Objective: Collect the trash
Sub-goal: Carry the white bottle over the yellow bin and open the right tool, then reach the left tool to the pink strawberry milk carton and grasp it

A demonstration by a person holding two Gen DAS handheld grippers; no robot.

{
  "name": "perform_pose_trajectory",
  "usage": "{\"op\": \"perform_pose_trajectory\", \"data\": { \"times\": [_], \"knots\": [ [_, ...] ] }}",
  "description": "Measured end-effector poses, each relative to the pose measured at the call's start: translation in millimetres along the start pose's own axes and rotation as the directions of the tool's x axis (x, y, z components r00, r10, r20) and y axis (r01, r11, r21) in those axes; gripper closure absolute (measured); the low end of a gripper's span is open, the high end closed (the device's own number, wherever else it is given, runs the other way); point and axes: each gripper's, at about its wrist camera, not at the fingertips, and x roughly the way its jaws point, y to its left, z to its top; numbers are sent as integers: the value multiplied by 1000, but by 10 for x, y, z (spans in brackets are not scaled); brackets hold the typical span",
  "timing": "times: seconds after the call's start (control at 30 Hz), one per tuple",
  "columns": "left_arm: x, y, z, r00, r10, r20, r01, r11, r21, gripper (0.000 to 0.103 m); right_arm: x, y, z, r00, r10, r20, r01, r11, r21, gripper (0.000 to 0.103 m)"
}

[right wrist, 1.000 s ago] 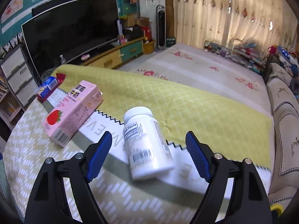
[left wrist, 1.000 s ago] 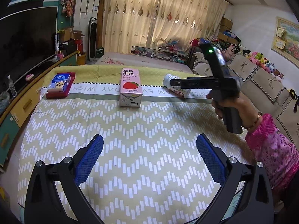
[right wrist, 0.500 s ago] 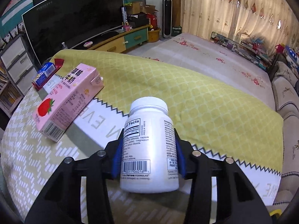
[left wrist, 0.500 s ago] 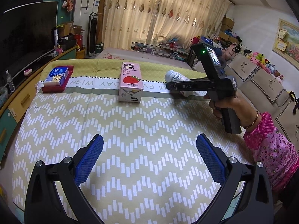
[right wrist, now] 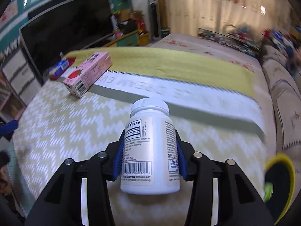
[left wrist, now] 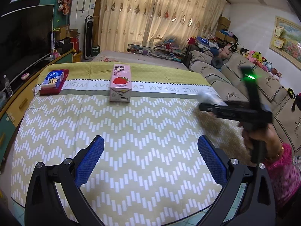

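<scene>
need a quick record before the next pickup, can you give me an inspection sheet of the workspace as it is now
surface: table under a yellow-green zigzag cloth with a white lettered band.
job's things: white plastic pill bottle lifted off the cloth; pink strawberry milk carton lying flat on the band; blue and white packet on a red box at the far left corner.
clutter: nothing seen.
grippers: right gripper shut on the bottle, blue pads on its sides; left gripper open, nothing between the fingers, above bare cloth.
cables: nothing seen.
surroundings: dark television, beige sofa with plush toys, cream curtains.
</scene>
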Motion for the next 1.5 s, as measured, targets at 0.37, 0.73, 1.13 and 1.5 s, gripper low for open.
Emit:
{"op": "perform_pose_trajectory", "data": {
  "times": [0.37, 0.73, 1.13, 1.5],
  "knots": [
    [42, -161, 13, 1000, 3, -11, -3, 1000, 9, 5, -1033, -1397, -808, 951, -299, 80, 255, 903, 346, 59],
    [123, -344, 94, 1000, 17, -22, -16, 998, 57, 5, -818, -2053, -1102, 919, -393, -14, 356, 816, 455, 38],
    [468, -117, 401, 992, 114, -52, -111, 993, 47, 5, -994, -1702, -1033, 911, -408, 60, 343, 831, 438, 33],
    [1197, 205, 1003, 969, 229, -96, -225, 973, 48, 5, -984, -1575, -959, 926, -367, 90, 294, 849, 439, 32]
  ]
}}
